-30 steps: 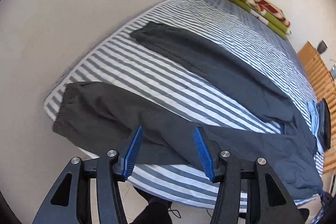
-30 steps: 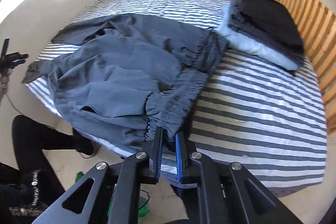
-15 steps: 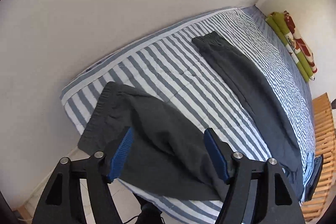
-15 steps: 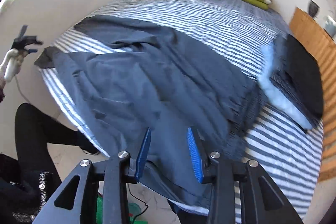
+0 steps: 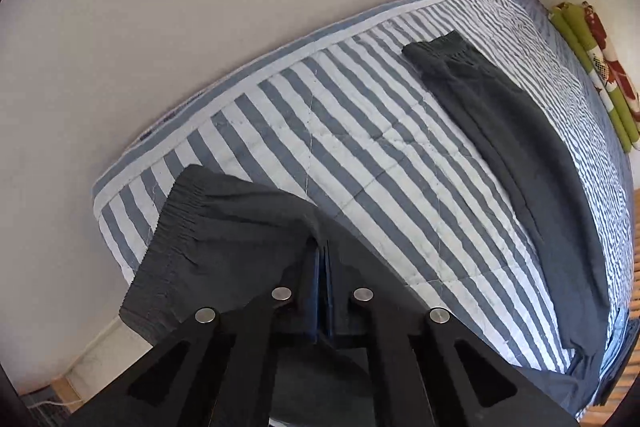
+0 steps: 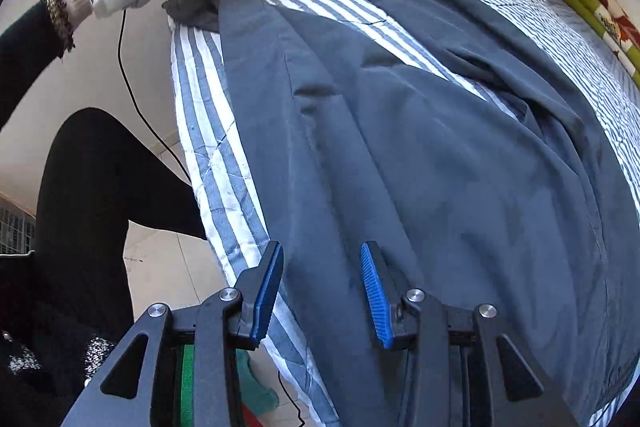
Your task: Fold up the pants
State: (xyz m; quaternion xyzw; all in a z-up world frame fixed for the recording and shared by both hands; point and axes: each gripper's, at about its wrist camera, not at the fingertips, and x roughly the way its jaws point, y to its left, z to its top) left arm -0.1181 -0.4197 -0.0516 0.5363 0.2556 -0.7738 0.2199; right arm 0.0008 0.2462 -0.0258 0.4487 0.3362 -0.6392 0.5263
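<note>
Here one pair of pants point(image 5: 520, 155) lies on the bed point(image 5: 360, 155), left claw point(image 5: 323, 259) clamping one cuff, right claw point(image 6: 320, 291) parted

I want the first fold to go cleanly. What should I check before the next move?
1. Left gripper shut on the near pant leg: ok.
2. Right gripper gripping cloth: not ok; its jaws have just been opening, above the pants.
3. Far pant leg flat on the bed: ok.
4. Seat area smooth: not ok, creased.
5. Waistband aligned: cannot tell.
</note>
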